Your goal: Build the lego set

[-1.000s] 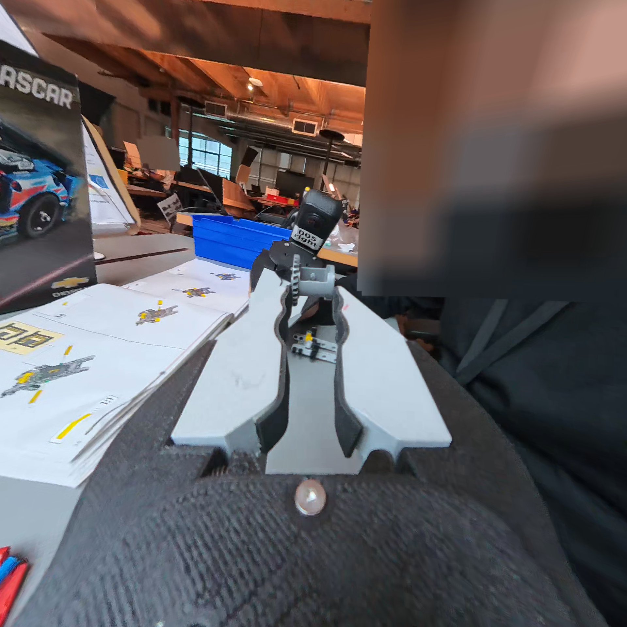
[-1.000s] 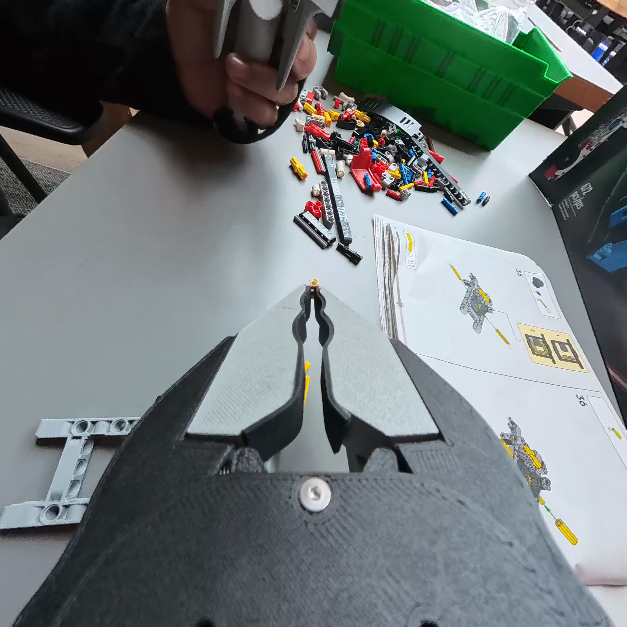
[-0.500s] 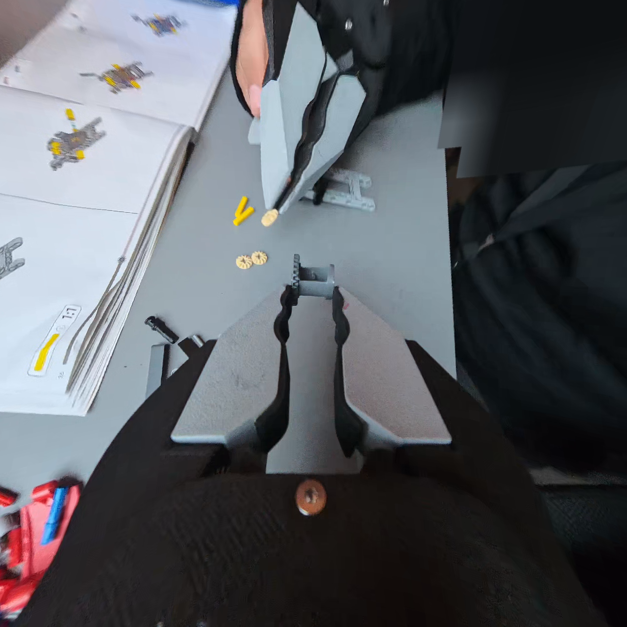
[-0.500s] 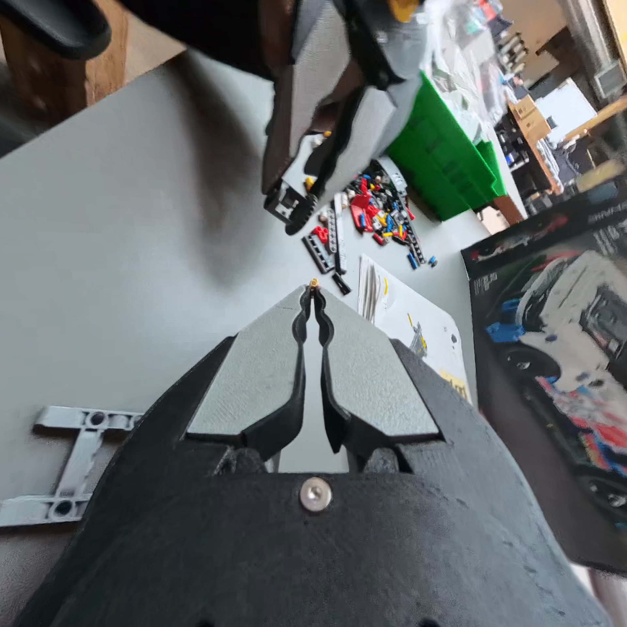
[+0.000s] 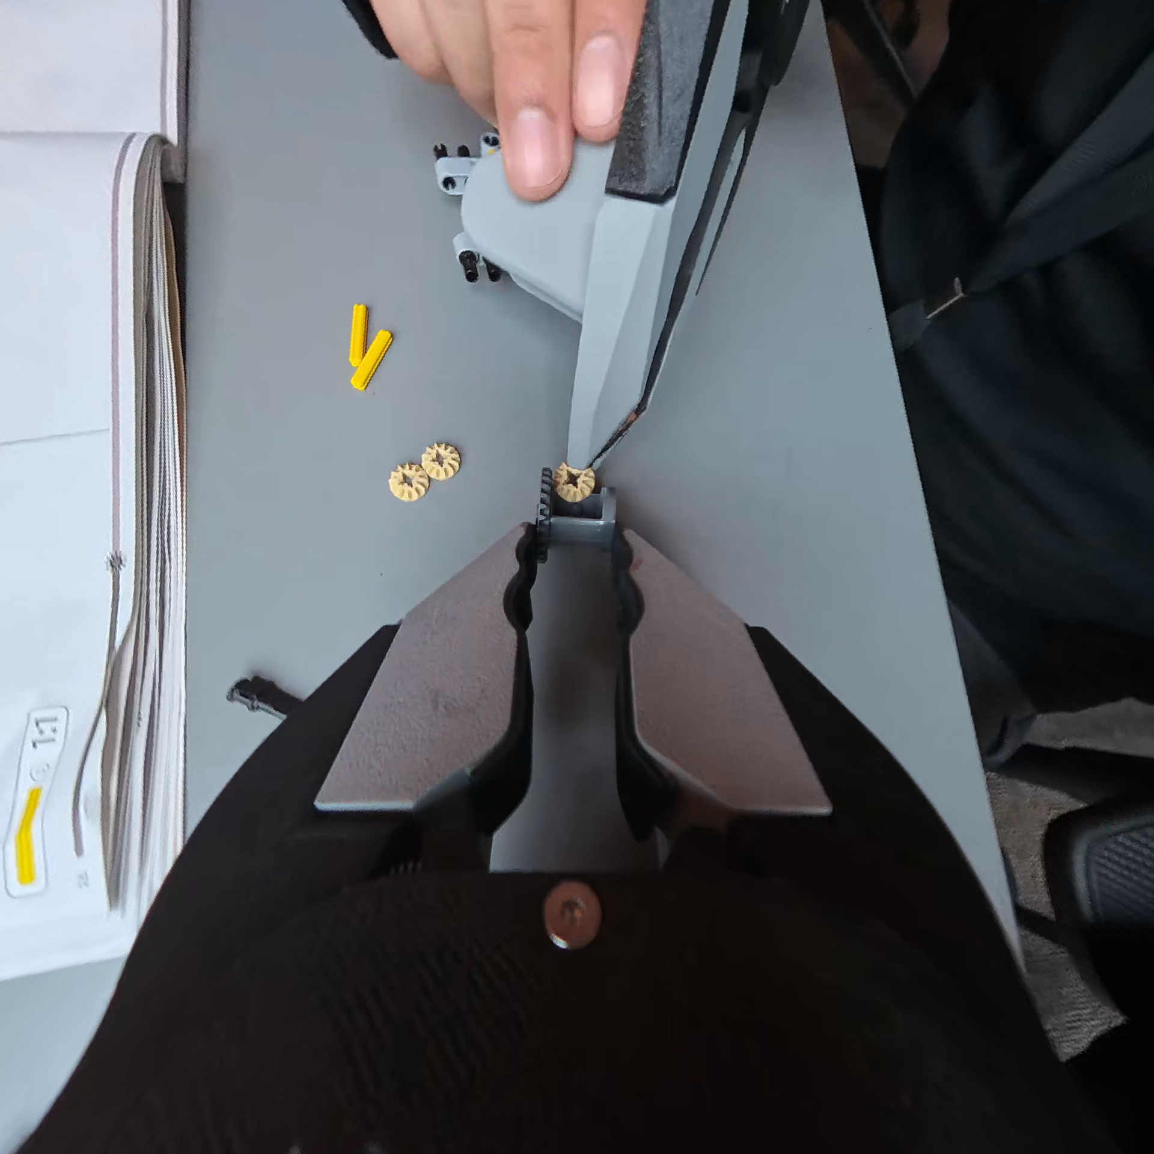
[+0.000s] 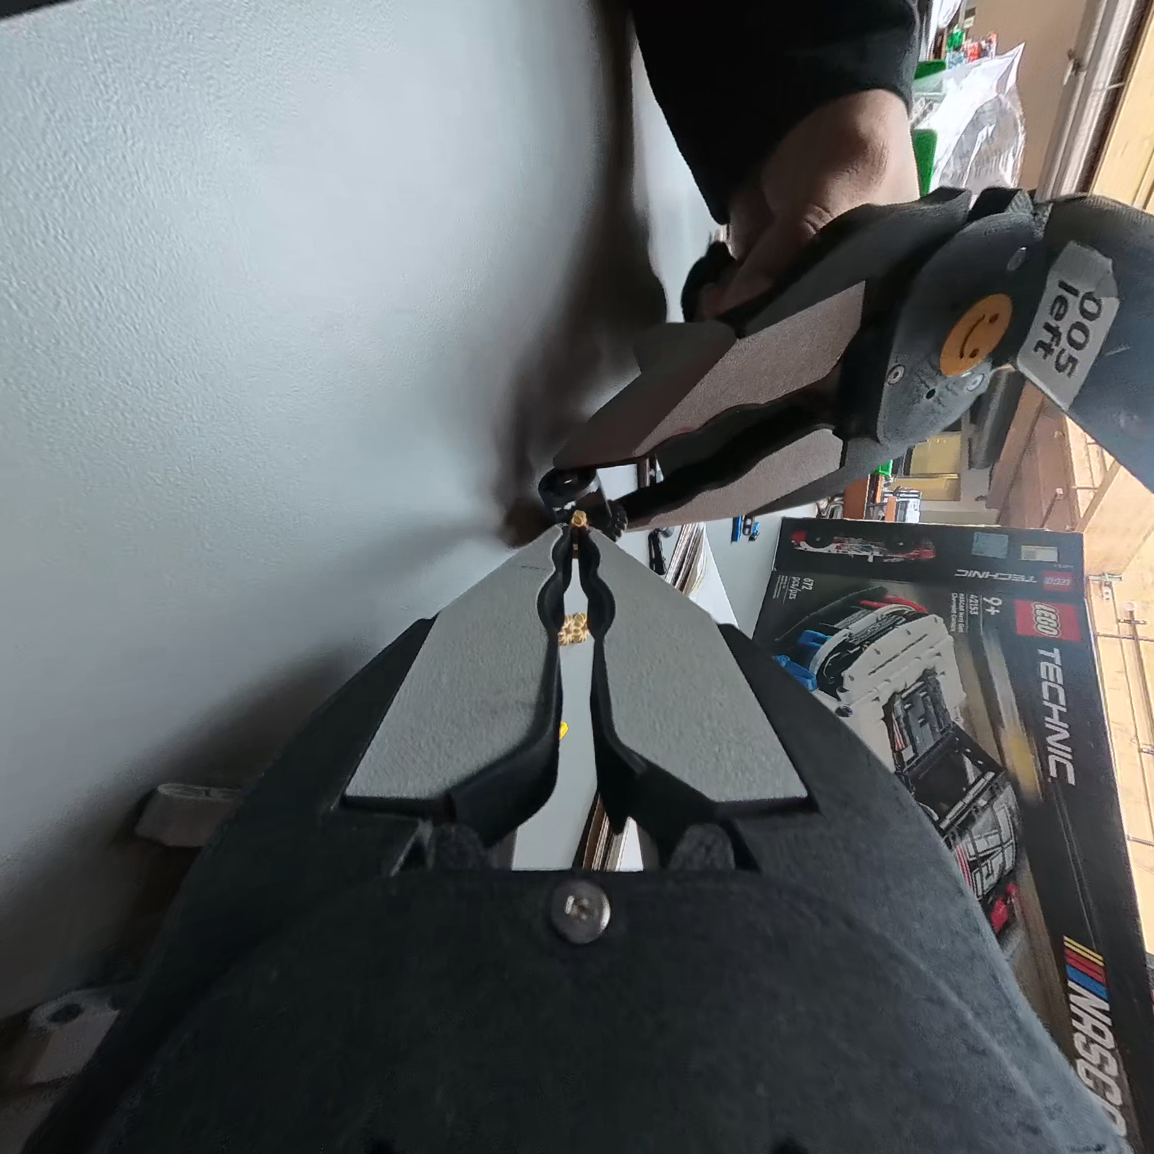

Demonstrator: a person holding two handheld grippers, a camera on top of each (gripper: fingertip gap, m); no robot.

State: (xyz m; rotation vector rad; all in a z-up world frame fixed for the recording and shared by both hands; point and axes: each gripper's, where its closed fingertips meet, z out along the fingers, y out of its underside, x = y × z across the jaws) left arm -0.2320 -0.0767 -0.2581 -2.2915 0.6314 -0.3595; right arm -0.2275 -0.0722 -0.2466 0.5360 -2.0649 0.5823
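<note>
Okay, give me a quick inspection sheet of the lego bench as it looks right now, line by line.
Surface: grey table, flat and mostly bare.
Job's things: grey gear housing with a black gear on its side; tan gear at its opening; two spare tan gears and two yellow axles lying loose; open instruction booklet at the table's left.
Clutter: small black pin; grey frame piece partly hidden behind the right gripper.
Grippers: left gripper clamps the housing; right gripper pinches the tan gear.
Cables: nothing seen.
Surroundings: set box on the table; green bin far off.
</note>
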